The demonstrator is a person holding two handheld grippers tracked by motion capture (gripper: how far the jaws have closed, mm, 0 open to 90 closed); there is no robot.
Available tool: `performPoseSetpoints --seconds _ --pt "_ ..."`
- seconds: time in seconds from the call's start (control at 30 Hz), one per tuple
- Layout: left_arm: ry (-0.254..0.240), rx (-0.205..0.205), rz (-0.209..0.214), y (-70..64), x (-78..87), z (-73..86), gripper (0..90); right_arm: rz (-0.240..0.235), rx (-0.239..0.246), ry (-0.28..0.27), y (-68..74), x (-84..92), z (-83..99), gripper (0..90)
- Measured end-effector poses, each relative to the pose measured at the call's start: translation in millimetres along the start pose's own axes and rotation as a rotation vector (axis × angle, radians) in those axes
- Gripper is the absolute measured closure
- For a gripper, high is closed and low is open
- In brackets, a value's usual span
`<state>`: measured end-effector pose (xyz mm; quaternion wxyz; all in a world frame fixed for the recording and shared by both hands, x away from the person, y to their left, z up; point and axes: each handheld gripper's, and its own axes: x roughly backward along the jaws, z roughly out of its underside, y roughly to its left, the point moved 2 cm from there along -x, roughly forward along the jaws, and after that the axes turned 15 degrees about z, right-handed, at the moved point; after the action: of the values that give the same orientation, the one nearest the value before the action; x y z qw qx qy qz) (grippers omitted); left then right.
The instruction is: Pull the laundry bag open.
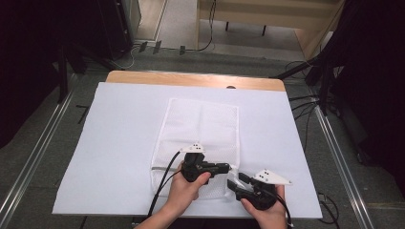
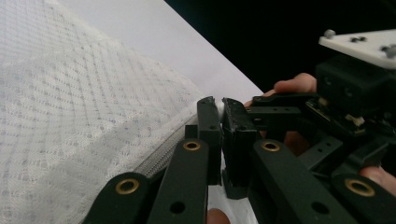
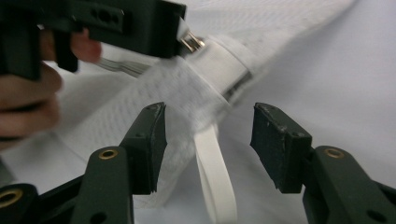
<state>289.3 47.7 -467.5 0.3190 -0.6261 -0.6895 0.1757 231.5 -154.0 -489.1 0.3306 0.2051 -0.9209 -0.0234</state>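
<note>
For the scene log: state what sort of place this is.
Probably a lab or recording workspace: a wooden table under a white sheet, metal floor rails on both sides, loose cables, and a white mesh laundry bag.

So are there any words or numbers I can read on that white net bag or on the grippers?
None: no words, numbers or signs can be read.
Mesh bag: plain white, no print.
Its strap: blank.
Left gripper and right gripper: plain black, no labels.

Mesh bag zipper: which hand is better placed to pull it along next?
Left. The left gripper is shut on the zipper pull at the mesh bag corner. The right gripper stands open beside the white loop, probably best for steadying.
</note>
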Motion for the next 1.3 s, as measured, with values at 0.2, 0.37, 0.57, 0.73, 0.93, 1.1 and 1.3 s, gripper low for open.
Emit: performPoseSetpoints --seconds 0.2,0.37,0.57,0.73,0.93,1.1,1.3 --pt "0.008 -0.035 -0.055 -1.3 3.0 1.1 87.3 -0.101 -0.04 -0.006 1.3 -6.1 -10.5 57.7" --pt "0.032 -0.036 -0.076 0.2 3.8 4.2 87.1 -0.151 -0.092 -0.03 -4.1 0.0 -13.5 69.2" --pt "0.077 -0.063 -0.101 -3.0 -2.0 8.2 86.8 -0.126 -0.09 -0.034 -2.0 2.1 -14.2 77.1" --pt "0.092 -0.051 -0.114 -2.4 -3.3 9.1 86.9 -0.074 -0.083 -0.034 -2.1 3.5 -14.1 85.7" --pt "0.111 -0.058 -0.13 -4.1 -5.3 10.5 87.2 -0.014 -0.05 -0.042 -0.2 6.2 -14.7 87.4" --pt "0.123 -0.06 -0.143 -5.1 -4.1 11.1 87.4 -0.001 -0.041 -0.045 0.5 6.6 -14.5 87.5" --pt "0.124 -0.046 -0.154 -4.7 1.3 13.5 87.4 0.021 -0.008 -0.05 3.5 7.2 -15.5 87.6"
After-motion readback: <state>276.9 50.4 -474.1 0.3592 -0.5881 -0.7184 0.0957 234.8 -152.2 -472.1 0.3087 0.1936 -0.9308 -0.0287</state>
